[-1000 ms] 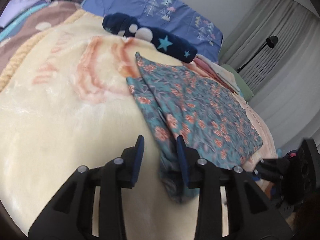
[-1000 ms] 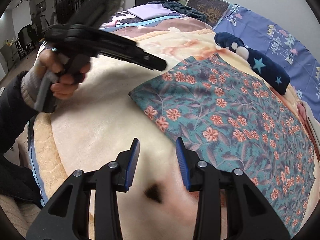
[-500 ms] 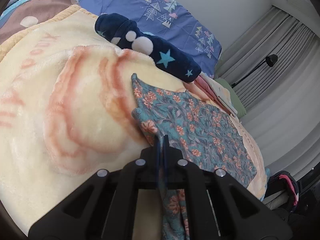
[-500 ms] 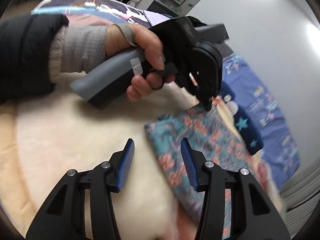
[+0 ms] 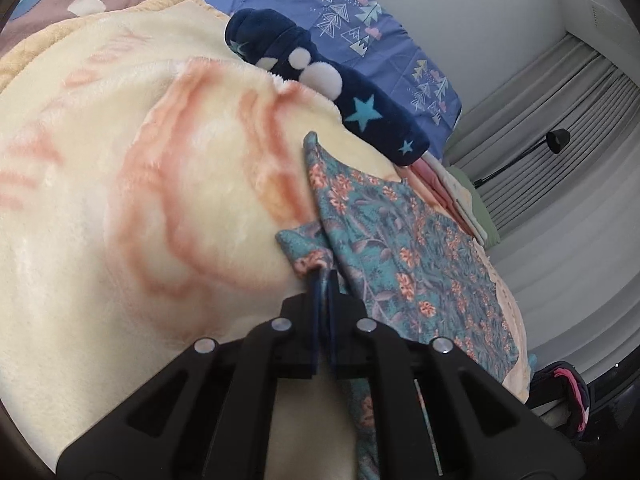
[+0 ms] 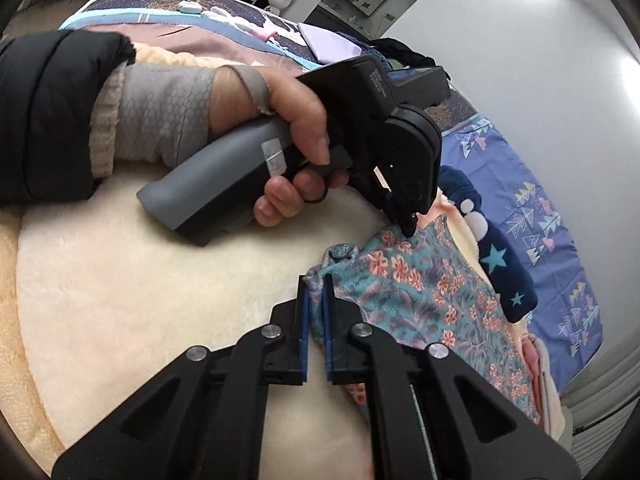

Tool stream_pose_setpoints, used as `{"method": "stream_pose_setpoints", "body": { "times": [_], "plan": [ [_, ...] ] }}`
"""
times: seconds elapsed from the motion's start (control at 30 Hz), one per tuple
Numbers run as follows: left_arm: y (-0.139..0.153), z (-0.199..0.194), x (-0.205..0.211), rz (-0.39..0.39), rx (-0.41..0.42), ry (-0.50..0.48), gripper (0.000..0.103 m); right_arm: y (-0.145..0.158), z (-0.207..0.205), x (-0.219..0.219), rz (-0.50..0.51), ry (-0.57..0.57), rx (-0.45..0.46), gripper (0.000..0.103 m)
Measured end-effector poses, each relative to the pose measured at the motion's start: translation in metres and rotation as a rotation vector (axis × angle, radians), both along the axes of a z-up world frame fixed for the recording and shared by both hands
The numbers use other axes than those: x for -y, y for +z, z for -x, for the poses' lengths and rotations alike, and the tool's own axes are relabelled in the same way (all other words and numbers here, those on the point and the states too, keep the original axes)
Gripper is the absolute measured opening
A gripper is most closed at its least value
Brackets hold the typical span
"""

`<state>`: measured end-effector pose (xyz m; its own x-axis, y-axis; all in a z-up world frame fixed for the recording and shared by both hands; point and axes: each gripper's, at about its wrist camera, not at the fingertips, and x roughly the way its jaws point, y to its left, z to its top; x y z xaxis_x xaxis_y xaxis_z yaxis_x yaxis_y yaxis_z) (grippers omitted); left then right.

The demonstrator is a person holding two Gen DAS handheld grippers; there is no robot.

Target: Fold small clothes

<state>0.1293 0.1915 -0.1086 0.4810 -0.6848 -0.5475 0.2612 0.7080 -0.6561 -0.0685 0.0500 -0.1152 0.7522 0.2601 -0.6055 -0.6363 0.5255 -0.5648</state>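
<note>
A teal floral garment [image 5: 404, 248] lies on a cream fleece blanket [image 5: 140, 200]. My left gripper [image 5: 322, 276] is shut on the garment's near left edge, with cloth bunched at its tips. In the right wrist view the garment [image 6: 432, 292] shows again. My right gripper [image 6: 314, 284] is shut on its near corner, with cloth between the blue pads. The left gripper [image 6: 408, 232], held by a hand, pinches the same edge a little further along.
A navy plush roll with stars [image 5: 340, 92] lies beyond the garment by a blue patterned pillow [image 5: 360, 24]. Folded pink and pale clothes [image 5: 452, 192] sit at the far right edge of the bed. Curtains and a lamp [image 5: 556, 140] stand behind.
Both grippers were open above the flat garment. The left one closed on its edge first, then the right one closed on the near corner; the edge is now lifted and bunched.
</note>
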Motion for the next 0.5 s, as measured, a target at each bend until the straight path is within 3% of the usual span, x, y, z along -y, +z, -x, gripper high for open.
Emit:
{"method": "stream_pose_setpoints", "body": {
  "times": [0.1,0.17,0.23,0.33,0.4,0.43,0.5],
  "plan": [
    [-0.003,0.0,-0.006,0.058,-0.019,-0.001,0.01,0.008,0.013,0.0,-0.015,0.012,0.018,0.007],
    [-0.003,0.001,-0.01,0.134,-0.026,-0.027,0.028,0.012,0.017,0.005,-0.029,-0.001,0.009,0.019],
    [0.001,0.003,-0.005,0.171,-0.016,-0.071,0.053,0.014,0.017,0.009,-0.033,-0.024,0.012,0.034],
    [0.007,0.001,0.017,0.059,-0.002,-0.112,0.063,0.006,0.006,0.009,-0.008,-0.062,-0.004,0.036],
    [0.009,-0.004,0.032,-0.028,-0.003,-0.119,0.059,-0.002,0.0,0.003,0.02,-0.081,0.001,0.036],
    [0.01,-0.008,0.037,-0.053,0.002,-0.115,0.037,-0.007,-0.005,-0.001,0.031,-0.083,0.013,0.036],
    [0.011,-0.017,0.037,-0.028,-0.006,-0.111,0.007,-0.011,-0.01,-0.006,0.033,-0.086,0.014,0.018]
  ]
}}
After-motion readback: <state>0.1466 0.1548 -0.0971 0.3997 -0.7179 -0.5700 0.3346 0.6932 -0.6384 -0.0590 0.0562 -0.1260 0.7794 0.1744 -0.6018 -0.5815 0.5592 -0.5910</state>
